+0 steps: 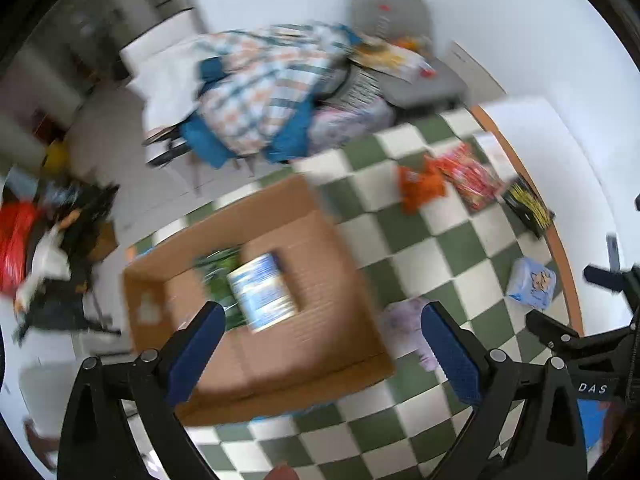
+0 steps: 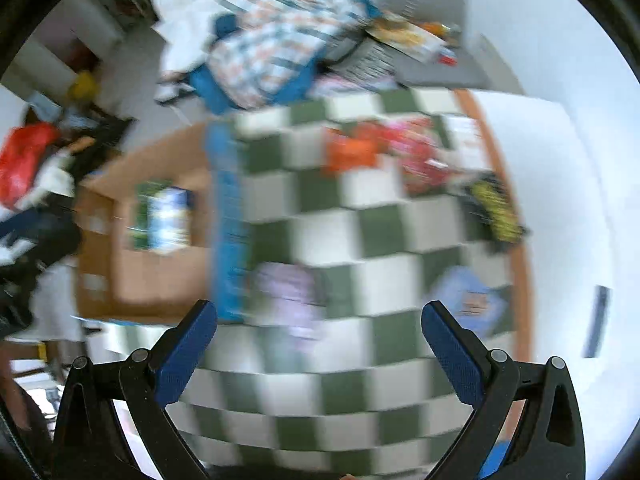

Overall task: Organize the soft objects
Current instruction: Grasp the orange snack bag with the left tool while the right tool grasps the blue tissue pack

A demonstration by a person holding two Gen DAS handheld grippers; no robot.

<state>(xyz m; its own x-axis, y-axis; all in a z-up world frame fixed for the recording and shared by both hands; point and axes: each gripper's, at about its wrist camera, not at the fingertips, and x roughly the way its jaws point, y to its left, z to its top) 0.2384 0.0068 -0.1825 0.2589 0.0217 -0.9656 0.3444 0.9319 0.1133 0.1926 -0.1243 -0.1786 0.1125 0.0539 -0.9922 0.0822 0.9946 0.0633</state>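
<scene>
A cardboard box (image 1: 320, 344) lies open on the green-and-white checked table (image 1: 440, 236). Inside it are a blue-and-white pack (image 1: 262, 292) and a green pack (image 1: 218, 280). My left gripper (image 1: 320, 336) is open and empty, above the box. A lilac soft pack (image 1: 408, 320) lies just right of the box, and a light blue pack (image 1: 532, 282) lies near the table's right edge. My right gripper (image 2: 320, 340) is open and empty above the table, with the lilac pack (image 2: 288, 292) just ahead of it and the light blue pack (image 2: 468, 300) to its right. The box (image 2: 160, 268) is to its left.
Orange (image 1: 422, 186), red (image 1: 470, 176) and black-and-yellow (image 1: 526, 206) packets lie at the table's far right. Beyond the table stands a pile of checked bedding (image 1: 264, 92) and a grey chair (image 1: 400, 36). Clutter with a red bag (image 1: 16, 240) covers the floor at left. Both views are motion-blurred.
</scene>
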